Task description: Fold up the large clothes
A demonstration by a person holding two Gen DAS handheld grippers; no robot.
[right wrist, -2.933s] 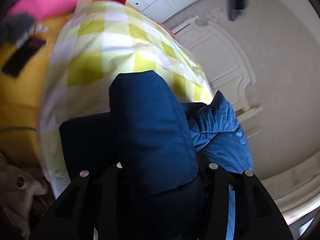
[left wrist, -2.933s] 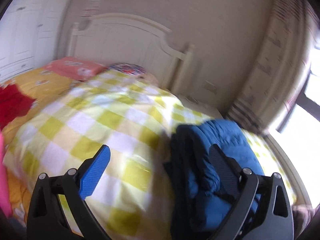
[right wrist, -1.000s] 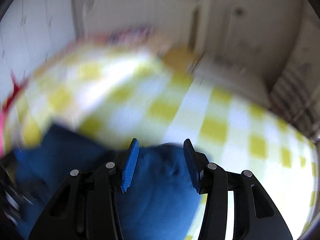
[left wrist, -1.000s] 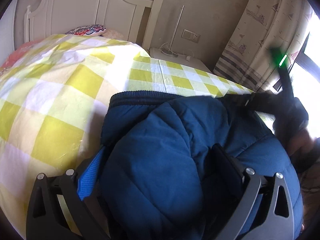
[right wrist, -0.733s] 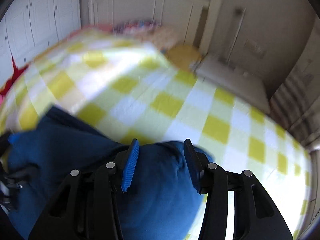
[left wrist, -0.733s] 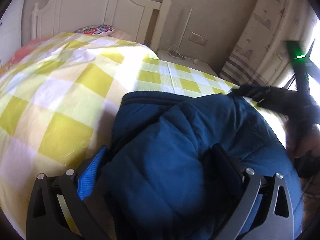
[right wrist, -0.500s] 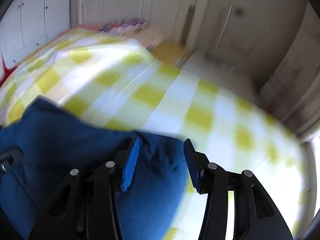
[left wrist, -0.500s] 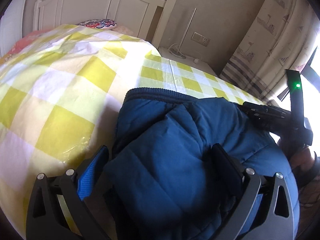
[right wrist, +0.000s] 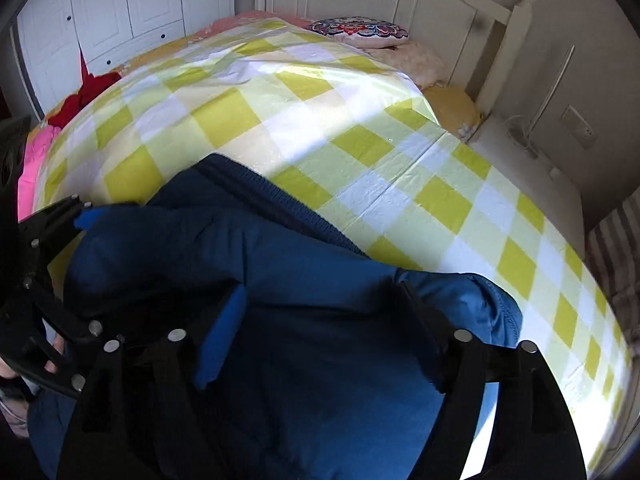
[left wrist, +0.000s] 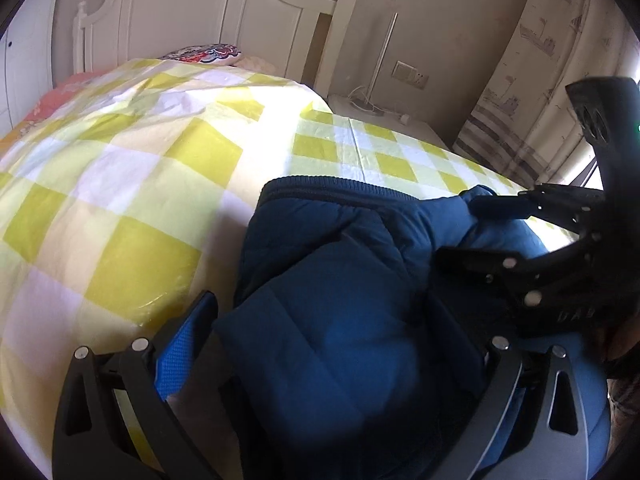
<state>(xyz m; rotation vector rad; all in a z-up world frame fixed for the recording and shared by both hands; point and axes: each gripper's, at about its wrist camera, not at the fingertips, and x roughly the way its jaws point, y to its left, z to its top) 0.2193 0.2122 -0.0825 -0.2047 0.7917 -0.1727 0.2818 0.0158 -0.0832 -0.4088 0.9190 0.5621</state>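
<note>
My left fingers (left wrist: 188,340) sit at the bottom of the left wrist view, clamped around a thick fold of the blue padded jacket (left wrist: 340,312), while my right fingers (right wrist: 224,332) at the bottom of the right wrist view are opening, with jacket fabric between them but the pads no longer pressing it. The jacket lies bunched on the yellow-and-white checked bedspread (left wrist: 120,200), filling the lower centre of both views. At the right edge of the left view I see my right gripper (left wrist: 492,232) resting against the jacket, with the white headboard (left wrist: 200,12) at upper left.
</note>
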